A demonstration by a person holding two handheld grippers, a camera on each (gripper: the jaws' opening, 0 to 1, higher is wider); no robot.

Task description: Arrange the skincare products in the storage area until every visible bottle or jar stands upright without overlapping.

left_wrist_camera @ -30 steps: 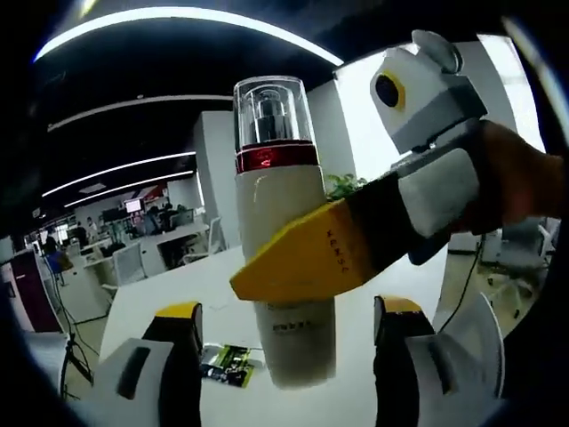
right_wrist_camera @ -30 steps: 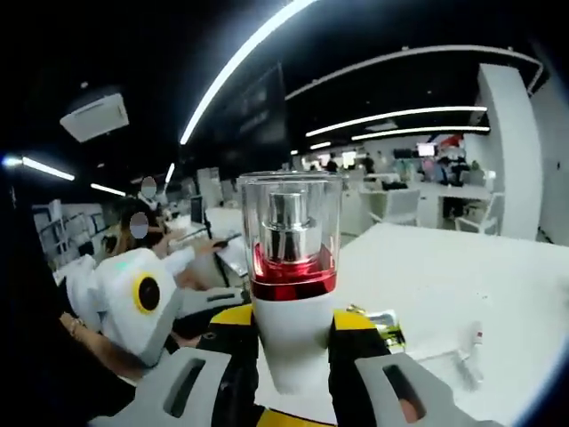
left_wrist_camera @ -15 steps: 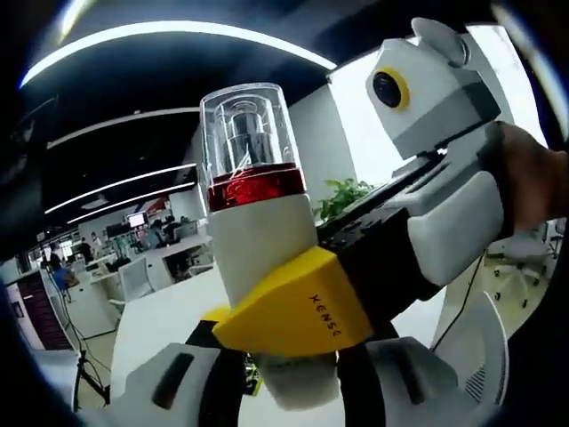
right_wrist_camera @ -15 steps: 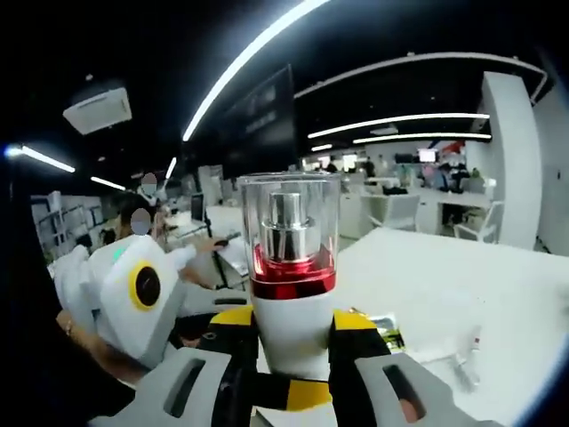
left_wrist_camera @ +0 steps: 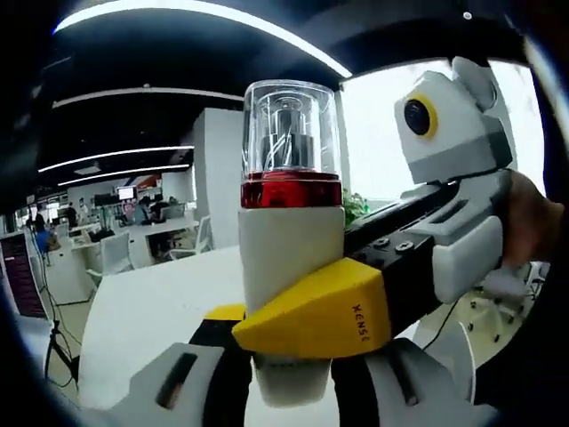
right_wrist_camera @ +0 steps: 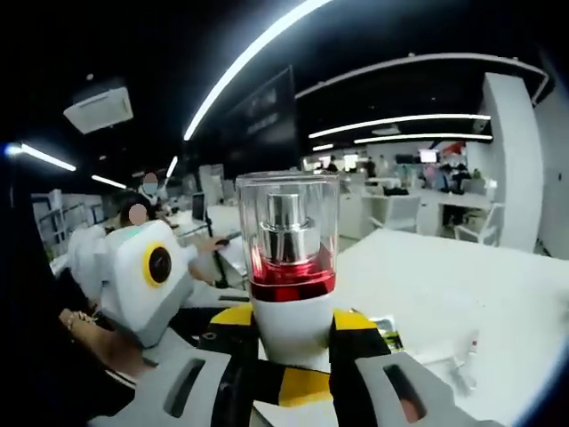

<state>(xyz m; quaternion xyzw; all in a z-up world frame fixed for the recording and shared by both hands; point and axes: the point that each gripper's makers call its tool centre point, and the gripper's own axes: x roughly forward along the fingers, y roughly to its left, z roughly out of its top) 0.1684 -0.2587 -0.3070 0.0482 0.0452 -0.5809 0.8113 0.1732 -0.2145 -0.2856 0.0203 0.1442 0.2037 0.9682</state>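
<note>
You are looking over a white worktop [right_wrist_camera: 462, 276] that runs away to the right in the right gripper view; a small dark-and-green flat packet [right_wrist_camera: 384, 331] lies on it just beside your right jaw; further right a slim pale tube-like item [right_wrist_camera: 466, 349] lies flat on the surface, too blurred to name; in the left gripper view the same white worktop [left_wrist_camera: 151, 307] spreads to the left, its near part bare.
</note>
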